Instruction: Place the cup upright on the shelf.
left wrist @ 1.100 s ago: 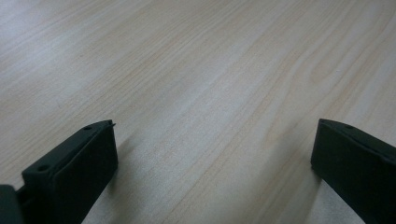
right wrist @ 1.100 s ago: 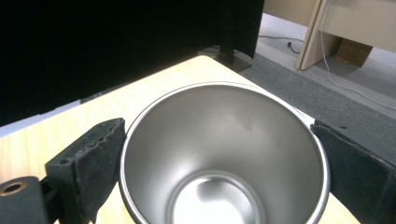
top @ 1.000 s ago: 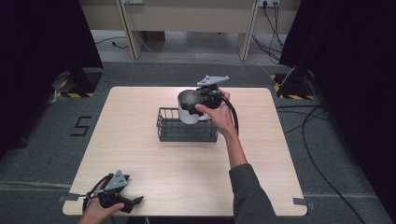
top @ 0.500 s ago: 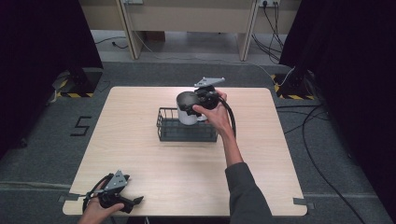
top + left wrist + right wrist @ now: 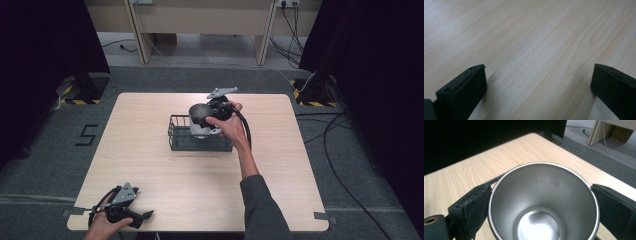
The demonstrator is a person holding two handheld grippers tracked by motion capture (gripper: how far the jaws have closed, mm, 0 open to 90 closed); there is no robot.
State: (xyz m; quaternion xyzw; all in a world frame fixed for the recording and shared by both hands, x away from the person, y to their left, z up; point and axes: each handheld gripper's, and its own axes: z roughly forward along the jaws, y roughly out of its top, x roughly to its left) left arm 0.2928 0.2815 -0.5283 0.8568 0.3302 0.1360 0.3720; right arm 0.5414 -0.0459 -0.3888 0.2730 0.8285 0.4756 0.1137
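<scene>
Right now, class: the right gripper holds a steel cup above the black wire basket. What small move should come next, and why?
Probably lower it a little further: the right gripper clamps the steel cup upright by its rim, and it hangs over the wire basket, seemingly not yet resting inside.

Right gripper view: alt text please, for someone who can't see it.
A shiny metal cup, seen from above with its empty inside showing, sits clamped between the right gripper's two black fingers, which press on its rim from both sides. Beyond it lie the light wooden table and grey carpet.
</scene>
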